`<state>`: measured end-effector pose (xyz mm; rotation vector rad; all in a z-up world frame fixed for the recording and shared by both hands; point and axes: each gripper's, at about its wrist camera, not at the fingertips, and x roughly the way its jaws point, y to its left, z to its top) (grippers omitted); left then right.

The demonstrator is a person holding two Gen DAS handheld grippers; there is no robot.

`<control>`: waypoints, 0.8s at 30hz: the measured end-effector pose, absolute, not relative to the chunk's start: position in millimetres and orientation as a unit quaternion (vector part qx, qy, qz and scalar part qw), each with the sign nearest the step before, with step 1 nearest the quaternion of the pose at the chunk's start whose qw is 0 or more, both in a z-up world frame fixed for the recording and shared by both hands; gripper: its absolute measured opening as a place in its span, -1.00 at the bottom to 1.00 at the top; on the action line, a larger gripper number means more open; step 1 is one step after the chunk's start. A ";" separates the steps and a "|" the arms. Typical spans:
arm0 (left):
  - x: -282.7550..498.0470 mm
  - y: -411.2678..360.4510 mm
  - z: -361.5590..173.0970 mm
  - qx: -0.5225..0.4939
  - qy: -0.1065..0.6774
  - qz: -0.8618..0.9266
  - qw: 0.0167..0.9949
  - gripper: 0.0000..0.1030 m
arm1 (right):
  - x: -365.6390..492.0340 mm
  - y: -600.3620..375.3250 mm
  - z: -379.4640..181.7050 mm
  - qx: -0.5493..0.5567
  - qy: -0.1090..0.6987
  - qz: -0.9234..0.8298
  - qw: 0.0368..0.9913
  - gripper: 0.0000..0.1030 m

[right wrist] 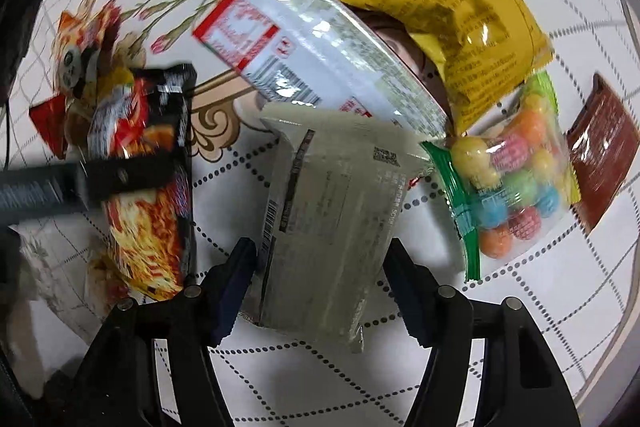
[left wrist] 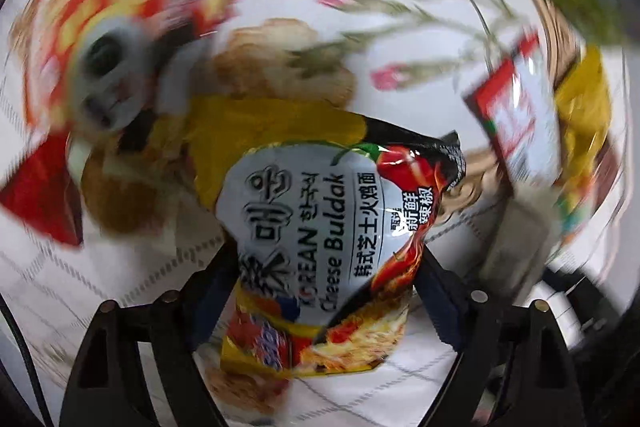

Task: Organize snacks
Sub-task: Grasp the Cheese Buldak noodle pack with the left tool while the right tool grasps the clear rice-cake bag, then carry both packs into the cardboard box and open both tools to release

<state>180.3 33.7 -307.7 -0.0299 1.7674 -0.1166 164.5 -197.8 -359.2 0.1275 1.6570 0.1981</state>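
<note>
Crinkly foil: the noodle packet reads as light, soft and slippery, its sealed ends stiffer than the puffed middle
Noodle packet place: between the fingers of the left gripper, over the white patterned table, beside a red-and-yellow panda packet lying toward the table's left side
Left fingers: spread wide on either side of the noodle packet; the right pad looks to brush the wrapper, but no firm pinch shows
Pale pouch: a flat grey-green sachet sits between the fingers of the right gripper; it looks thin, light and bendy
Right fingers: partly spread, the left pad at or near the pouch edge; contact on the other side I cannot tell
Where to hold: by judgement, across the short width near a sealed end, where the film crumples least
Neighbours: a clear red-labelled bag, a yellow packet, a candy bag and a brown packet crowd the far right part
Open room: bare table shows in the near part, between the two gripper bodies
Risk: a wide jaw sweep could nudge the candy bag, which lies just beside the pouch
</note>
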 end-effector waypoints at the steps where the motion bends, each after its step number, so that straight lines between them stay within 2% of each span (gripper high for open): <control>1: 179.6 28.1 -310.1 0.011 0.774 -0.059 0.631 0.70 | 167.6 -203.0 -360.0 0.063 0.736 0.084 0.669 0.33; 4: 175.6 7.5 -315.2 0.069 0.773 -0.073 0.627 0.75 | 173.0 -218.1 -358.3 0.091 0.739 0.063 0.665 0.33; 6: 174.4 -1.1 -317.4 0.068 0.769 -0.068 0.632 0.72 | 173.1 -232.9 -354.8 0.108 0.739 0.055 0.663 0.33; 9: 158.1 -15.7 -313.0 0.067 0.756 -0.054 0.649 0.68 | 177.3 -242.5 -355.8 0.112 0.738 0.050 0.663 0.22; 16: 142.3 -12.3 -266.0 0.058 0.722 -0.037 0.688 0.67 | 167.2 -252.7 -362.9 0.106 0.726 0.057 0.677 0.19; 24: 132.1 -12.1 -198.9 0.050 0.684 -0.054 0.725 0.65 | 163.5 -271.7 -302.2 0.111 0.691 0.079 0.710 0.13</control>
